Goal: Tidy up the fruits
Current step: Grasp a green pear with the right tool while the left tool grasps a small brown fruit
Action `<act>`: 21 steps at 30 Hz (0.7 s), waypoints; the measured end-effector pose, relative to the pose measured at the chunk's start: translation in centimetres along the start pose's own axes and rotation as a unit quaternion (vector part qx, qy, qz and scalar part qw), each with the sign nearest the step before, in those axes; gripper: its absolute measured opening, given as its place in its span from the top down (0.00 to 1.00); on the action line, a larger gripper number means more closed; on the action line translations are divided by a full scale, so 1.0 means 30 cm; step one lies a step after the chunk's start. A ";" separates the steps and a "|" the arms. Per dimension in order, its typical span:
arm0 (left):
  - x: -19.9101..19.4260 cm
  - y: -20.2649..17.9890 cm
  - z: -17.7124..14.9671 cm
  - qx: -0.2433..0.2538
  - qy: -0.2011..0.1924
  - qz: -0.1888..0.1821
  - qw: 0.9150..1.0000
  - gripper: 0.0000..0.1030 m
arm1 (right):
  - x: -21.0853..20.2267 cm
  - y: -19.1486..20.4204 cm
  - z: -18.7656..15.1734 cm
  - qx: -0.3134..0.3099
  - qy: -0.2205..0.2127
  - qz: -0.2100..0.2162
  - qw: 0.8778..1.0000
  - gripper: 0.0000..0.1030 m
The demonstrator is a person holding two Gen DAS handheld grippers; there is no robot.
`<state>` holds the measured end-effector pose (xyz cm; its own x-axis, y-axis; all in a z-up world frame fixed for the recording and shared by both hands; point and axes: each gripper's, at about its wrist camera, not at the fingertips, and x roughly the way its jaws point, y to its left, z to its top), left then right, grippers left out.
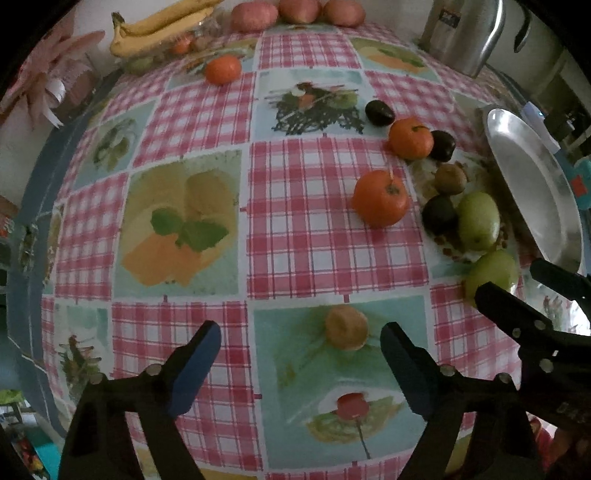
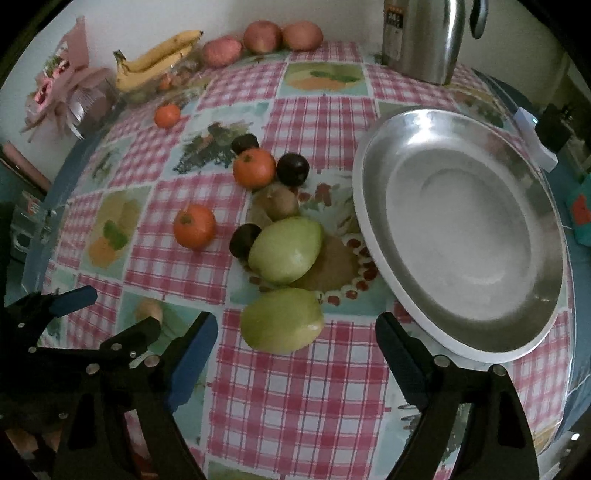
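Loose fruit lies on the checked tablecloth beside an empty steel plate (image 2: pixel 461 221) (image 1: pixel 532 184). Two green fruits (image 2: pixel 282 319) (image 2: pixel 286 249) lie nearest my right gripper (image 2: pixel 295 354), which is open and empty just short of the nearer one (image 1: pixel 493 275). Two oranges (image 2: pixel 194 226) (image 2: pixel 255 168), three dark plums (image 2: pixel 293 169) and a brown kiwi (image 2: pixel 282 203) lie behind. My left gripper (image 1: pixel 301 352) is open and empty over the cloth, left of the fruit; an orange (image 1: pixel 380 198) lies ahead of it.
A third orange (image 1: pixel 223 69) lies far back. Bananas (image 1: pixel 159 27), three reddish apples (image 1: pixel 255 15) and a steel kettle (image 2: pixel 424 37) stand along the far edge. A pink bouquet (image 2: pixel 62 92) is at the back left. The table edge curves down on the left.
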<state>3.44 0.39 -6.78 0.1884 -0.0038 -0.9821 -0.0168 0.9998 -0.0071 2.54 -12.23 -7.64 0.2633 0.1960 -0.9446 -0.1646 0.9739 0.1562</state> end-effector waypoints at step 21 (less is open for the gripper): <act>0.111 0.164 0.000 -0.062 0.007 0.005 0.998 0.07 | 0.135 0.075 -0.009 -0.054 0.037 -0.045 0.997 0.15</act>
<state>3.99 5.30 -10.08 0.1742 0.0056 -0.9847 -0.1399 0.9900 -0.0192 2.97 -9.26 -11.19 0.2121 0.0965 -0.9725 -0.2456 0.9684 0.0425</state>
